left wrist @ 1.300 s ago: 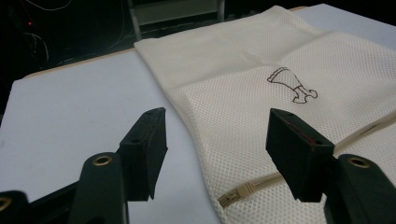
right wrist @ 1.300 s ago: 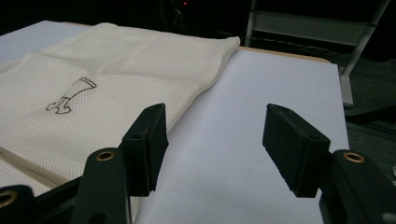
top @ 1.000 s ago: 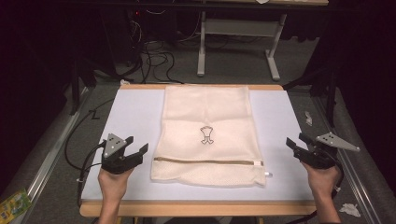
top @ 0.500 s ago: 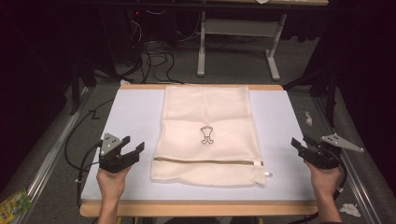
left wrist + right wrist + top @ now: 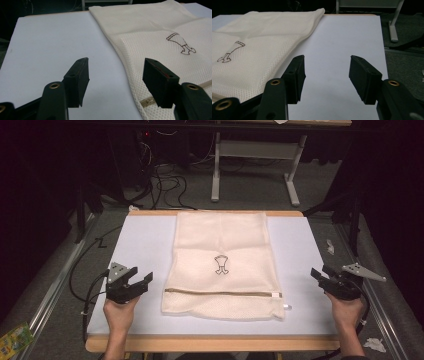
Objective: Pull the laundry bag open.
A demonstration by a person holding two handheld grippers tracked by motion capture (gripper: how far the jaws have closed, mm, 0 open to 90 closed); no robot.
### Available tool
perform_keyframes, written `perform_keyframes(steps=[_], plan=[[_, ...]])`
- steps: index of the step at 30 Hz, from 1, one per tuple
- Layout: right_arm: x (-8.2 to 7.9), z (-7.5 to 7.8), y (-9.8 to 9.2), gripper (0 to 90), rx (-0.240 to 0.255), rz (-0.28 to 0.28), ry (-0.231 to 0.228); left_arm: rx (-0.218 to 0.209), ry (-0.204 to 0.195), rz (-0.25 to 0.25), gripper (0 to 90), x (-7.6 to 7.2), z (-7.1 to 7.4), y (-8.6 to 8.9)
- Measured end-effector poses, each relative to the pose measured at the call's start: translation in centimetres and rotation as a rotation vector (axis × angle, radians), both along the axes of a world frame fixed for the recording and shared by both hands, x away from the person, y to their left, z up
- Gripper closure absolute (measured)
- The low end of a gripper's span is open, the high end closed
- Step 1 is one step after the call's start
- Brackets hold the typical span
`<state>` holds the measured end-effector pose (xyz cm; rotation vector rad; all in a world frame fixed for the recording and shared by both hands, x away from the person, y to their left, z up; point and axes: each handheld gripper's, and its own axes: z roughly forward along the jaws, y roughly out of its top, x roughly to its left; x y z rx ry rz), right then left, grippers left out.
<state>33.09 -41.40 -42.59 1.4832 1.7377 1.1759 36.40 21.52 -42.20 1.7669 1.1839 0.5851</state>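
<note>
A cream mesh laundry bag (image 5: 222, 262) lies flat in the middle of the white table top (image 5: 140, 240). It has a small dark emblem (image 5: 221, 264) and a zipper (image 5: 222, 293) across its near end. My left gripper (image 5: 141, 274) hovers open to the left of the bag's near corner. In the left gripper view the gripper (image 5: 116, 62) has nothing between its pads, and the bag's edge (image 5: 150, 45) runs under its right jaw. My right gripper (image 5: 320, 271) is open at the table's right edge, clear of the bag (image 5: 257, 50). Its jaws (image 5: 327, 58) have just been closing on nothing.
The table has a wooden rim (image 5: 210, 343) at the front. Black cables (image 5: 90, 270) trail off its left side. A grey desk frame (image 5: 255, 160) stands beyond. A green packet (image 5: 15, 337) and paper scraps (image 5: 372, 344) lie on the floor.
The right gripper's jaws stand a little narrower than before. Both hands have stayed almost where they were, and the bag has not moved.
</note>
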Motion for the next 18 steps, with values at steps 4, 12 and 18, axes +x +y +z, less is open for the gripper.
perform_keyframes(steps=[4, 12, 18], plan=[[0.3, -0.3, -0.1, 47.6, -0.012, -0.002, 0.014, -0.005, 0.002, 0.009, 38.0, 0.3, -0.4, 0.0], [1.3, -0.9, 0.2, 47.3, -0.021, -0.001, 0.038, -0.010, 0.019, 0.017, 37.7, 1.3, -1.2, -0.4], [1.8, -1.2, 0.2, 48.7, 0.001, 0.001, 0.061, -0.008, 0.026, 0.024, 37.3, 1.7, -1.8, -0.7]])
